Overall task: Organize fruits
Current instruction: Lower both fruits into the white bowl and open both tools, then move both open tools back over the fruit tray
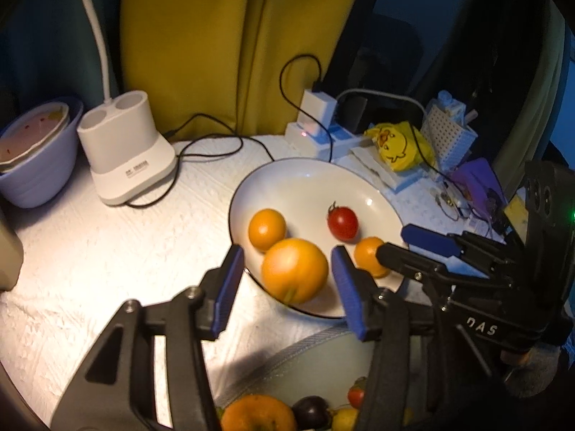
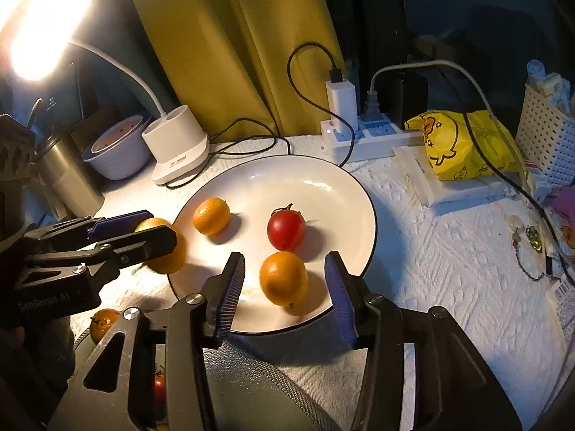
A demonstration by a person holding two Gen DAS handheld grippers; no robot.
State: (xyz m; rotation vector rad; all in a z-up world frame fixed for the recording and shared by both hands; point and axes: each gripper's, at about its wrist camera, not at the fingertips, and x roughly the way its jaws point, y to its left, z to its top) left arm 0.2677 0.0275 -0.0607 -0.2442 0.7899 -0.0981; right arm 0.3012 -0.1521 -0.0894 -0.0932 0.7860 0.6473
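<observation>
The left hand-held gripper [image 1: 287, 280] is open around a big orange [image 1: 294, 270], not squeezing it. The right hand-held gripper [image 2: 284, 287] is open around a small orange [image 2: 283, 277] on the white plate [image 2: 334, 186].

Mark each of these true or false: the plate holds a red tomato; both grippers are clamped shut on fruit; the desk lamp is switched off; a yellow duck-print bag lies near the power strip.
1. The plate holds a red tomato: true.
2. Both grippers are clamped shut on fruit: false. The left gripper and right gripper each straddle an orange with gaps beside the pads.
3. The desk lamp is off: false, it glows brightly.
4. A yellow duck-print bag lies near the power strip: true.
</observation>
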